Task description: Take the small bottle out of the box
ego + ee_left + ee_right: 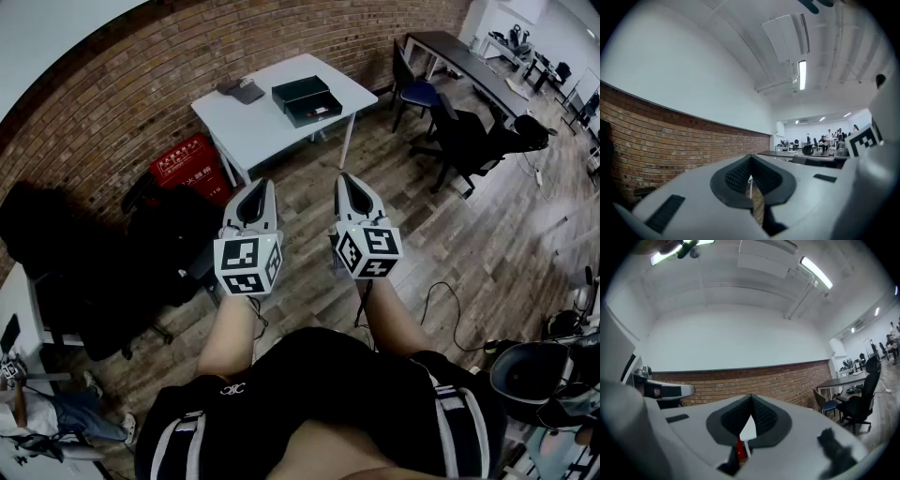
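Approach step: left gripper [254, 186] and right gripper [349, 179] hang clenched and empty, well short of the black box [307, 100]; next, walk closer.

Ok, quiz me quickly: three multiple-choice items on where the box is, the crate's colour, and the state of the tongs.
1. The black box sits: A) on the white table; B) on the floor; C) on a chair.
2. The crate beside the table is: A) blue; B) red; C) green.
3. The left tongs and right tongs are: A) shut and empty; B) wide open; C) gripping a bottle.
Answers: 1 A, the head view shows it on the tabletop. 2 B, it shows plainly red in the head view. 3 A, each gripper view shows them closed with nothing between.
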`<state>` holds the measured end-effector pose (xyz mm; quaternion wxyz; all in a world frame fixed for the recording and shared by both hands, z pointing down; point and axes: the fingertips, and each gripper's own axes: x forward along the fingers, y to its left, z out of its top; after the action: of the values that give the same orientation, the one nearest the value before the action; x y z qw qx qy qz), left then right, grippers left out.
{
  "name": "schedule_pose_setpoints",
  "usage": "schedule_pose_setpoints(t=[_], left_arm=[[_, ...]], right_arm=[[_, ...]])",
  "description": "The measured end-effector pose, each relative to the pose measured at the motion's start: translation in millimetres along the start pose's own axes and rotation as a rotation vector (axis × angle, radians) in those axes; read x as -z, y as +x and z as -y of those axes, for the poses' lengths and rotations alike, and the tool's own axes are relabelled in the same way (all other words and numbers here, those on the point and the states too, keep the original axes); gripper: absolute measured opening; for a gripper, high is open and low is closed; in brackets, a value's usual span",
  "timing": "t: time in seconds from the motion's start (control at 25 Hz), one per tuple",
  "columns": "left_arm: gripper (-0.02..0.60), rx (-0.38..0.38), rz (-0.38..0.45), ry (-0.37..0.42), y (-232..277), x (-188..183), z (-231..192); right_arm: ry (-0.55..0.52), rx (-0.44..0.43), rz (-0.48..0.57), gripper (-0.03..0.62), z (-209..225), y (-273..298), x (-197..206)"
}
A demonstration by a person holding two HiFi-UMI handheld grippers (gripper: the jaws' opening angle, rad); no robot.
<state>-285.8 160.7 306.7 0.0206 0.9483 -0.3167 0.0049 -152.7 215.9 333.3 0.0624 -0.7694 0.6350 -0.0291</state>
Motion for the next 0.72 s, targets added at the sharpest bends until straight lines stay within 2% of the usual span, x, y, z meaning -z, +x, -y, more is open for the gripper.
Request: schedule_pose_setpoints(t=[0.24, 0.48, 0.72], left_arm=[[0.012, -0.006, -0.027, 0.015, -2, 9, 23], [0.011, -0.016, -0.044, 0.036, -1, 17, 42], [0.012, -0.016, -0.055, 0.061, 8, 22, 65]], right_arm=[[-0.064, 0.004, -0.014, 0.029, 14, -21, 3], [-0.006, -0.015, -0.022, 0.029, 29, -35, 9], [-0.026, -0.021, -0.019, 0.029, 51, -43, 5]])
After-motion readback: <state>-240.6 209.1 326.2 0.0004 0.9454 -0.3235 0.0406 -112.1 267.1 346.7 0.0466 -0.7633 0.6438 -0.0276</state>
